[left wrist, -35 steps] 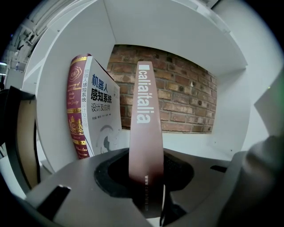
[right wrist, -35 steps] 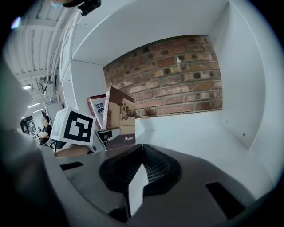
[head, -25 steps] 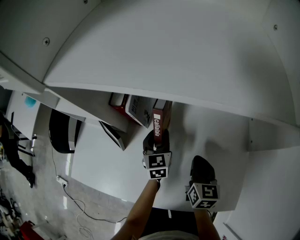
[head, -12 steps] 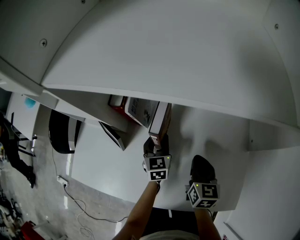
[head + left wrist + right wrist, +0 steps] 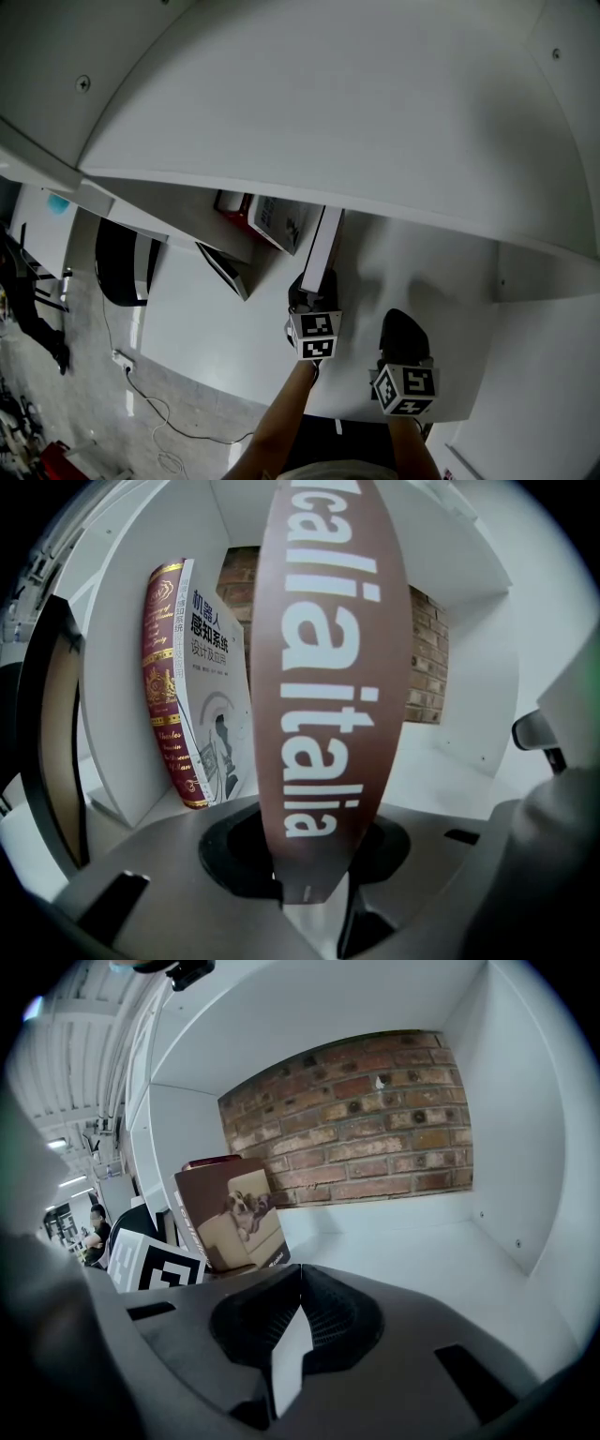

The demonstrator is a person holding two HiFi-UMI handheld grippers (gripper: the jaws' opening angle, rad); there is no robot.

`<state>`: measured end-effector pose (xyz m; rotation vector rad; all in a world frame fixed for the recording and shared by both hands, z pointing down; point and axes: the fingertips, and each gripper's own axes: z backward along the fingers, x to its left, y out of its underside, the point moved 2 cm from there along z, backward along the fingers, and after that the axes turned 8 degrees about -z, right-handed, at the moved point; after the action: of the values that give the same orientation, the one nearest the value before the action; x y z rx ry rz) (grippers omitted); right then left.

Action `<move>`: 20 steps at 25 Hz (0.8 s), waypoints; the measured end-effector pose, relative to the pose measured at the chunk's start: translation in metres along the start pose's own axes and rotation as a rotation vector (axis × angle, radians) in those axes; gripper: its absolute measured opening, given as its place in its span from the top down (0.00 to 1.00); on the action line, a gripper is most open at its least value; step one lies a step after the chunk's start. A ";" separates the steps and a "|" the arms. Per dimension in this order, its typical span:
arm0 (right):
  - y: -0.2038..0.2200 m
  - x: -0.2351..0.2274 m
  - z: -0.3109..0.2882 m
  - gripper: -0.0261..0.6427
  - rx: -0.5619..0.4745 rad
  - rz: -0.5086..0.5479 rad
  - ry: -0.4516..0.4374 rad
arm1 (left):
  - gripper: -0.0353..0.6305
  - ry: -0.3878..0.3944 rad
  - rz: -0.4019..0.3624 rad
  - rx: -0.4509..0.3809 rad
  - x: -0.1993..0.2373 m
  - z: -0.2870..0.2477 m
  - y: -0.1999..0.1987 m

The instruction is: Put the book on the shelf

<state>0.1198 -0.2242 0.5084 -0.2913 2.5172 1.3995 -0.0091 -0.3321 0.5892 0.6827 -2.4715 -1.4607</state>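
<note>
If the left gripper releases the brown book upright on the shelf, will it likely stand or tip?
Probably stiff: the brown book looks straight though the left gripper holds only its lower end. Being tall and fairly narrow, it may tip unless it leans on the tilted books beside it.

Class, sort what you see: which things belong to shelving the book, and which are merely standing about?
In the job: brown book; left gripper, clamped on it; white shelf.
Just there: red book; white book beside it; brick back wall; right gripper, shut and empty.
</note>
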 end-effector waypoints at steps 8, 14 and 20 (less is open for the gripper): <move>-0.002 -0.003 -0.001 0.94 0.000 -0.001 0.006 | 0.73 -0.006 0.006 0.002 0.002 -0.009 -0.005; -0.002 -0.006 -0.002 0.94 0.001 -0.005 0.013 | 0.73 -0.008 -0.004 0.012 0.002 -0.024 -0.007; -0.002 -0.008 -0.002 0.94 0.001 -0.008 0.019 | 0.73 -0.014 -0.027 0.013 0.003 -0.037 -0.016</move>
<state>0.1280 -0.2266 0.5104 -0.3153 2.5289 1.3996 0.0068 -0.3691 0.5933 0.7139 -2.4935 -1.4651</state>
